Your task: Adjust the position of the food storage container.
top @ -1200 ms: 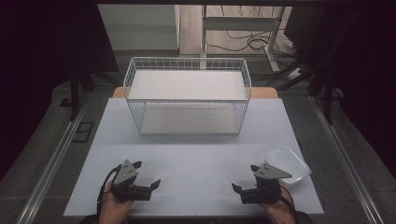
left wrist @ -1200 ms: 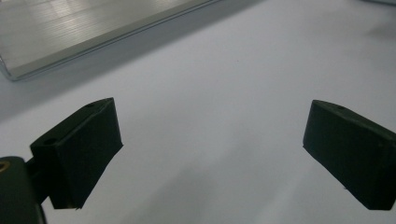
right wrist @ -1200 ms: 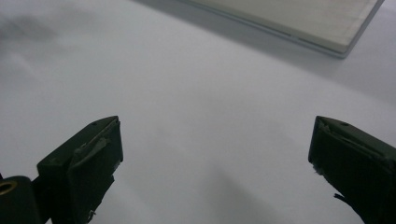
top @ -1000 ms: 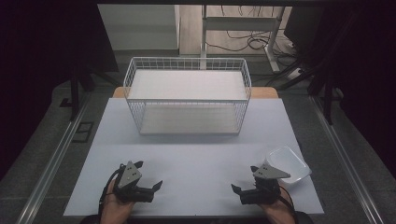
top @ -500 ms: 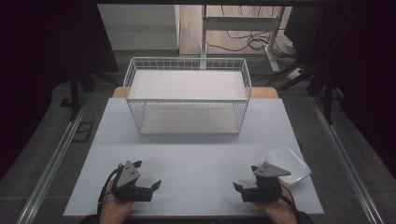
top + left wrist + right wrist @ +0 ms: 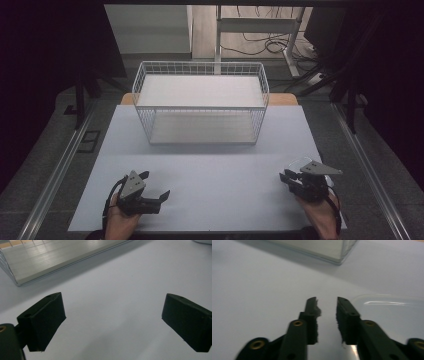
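Beside wire basket [image 6: 200, 107], seemingly clear plastic tray [image 6: 392, 312]

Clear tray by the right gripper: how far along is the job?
Done: nothing; the wire basket holds nothing. In hand: the right gripper sits at the clear tray, jaws just closing with nothing between them. Left: grip the tray, likely move it to the basket. The left gripper is open.

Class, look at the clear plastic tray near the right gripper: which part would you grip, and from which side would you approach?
Probably the thin raised rim of the clear plastic tray, from the near edge beside the right gripper. It lies flat and shallow on the white table, so only the rim offers the jaws something to pinch.
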{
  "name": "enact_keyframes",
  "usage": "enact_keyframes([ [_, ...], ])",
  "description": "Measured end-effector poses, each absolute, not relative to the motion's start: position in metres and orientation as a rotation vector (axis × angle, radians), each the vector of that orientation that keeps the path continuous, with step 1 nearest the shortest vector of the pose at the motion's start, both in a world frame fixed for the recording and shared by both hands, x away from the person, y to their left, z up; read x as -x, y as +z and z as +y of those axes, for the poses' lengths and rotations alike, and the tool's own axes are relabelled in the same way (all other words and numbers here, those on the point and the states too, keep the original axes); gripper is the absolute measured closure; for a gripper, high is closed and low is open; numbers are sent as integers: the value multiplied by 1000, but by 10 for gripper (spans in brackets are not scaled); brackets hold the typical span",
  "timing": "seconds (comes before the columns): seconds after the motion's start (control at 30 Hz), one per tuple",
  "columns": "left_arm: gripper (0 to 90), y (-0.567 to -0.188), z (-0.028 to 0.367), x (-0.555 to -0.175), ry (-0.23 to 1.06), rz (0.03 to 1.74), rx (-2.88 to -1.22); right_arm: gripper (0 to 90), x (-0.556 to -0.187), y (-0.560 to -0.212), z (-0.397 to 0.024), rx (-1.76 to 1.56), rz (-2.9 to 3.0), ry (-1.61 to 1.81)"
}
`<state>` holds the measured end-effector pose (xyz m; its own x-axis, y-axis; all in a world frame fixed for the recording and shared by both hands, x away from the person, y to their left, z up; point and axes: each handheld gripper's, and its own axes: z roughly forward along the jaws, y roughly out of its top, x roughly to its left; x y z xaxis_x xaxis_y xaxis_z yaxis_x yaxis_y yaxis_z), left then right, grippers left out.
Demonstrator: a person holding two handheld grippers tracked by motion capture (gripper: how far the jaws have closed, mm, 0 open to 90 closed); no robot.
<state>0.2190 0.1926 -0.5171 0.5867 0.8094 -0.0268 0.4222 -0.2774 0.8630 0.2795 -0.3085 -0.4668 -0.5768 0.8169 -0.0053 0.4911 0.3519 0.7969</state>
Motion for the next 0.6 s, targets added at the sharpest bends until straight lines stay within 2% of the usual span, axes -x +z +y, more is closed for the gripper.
enact_keyframes([
  [0.07, 46, -518, 195, -220, 525, 1005, -1898, 880, -285, -463, -320, -1163, 2179, 1077],
  [0.33, 49, -519, 198, -222, 504, 1013, -1873, 894, -308, -460, -352, -1260, 2082, 1015],
  [0.6, 35, -523, 193, -226, 502, 996, -1915, 893, -306, -461, -384, -1374, 1953, 960],
])
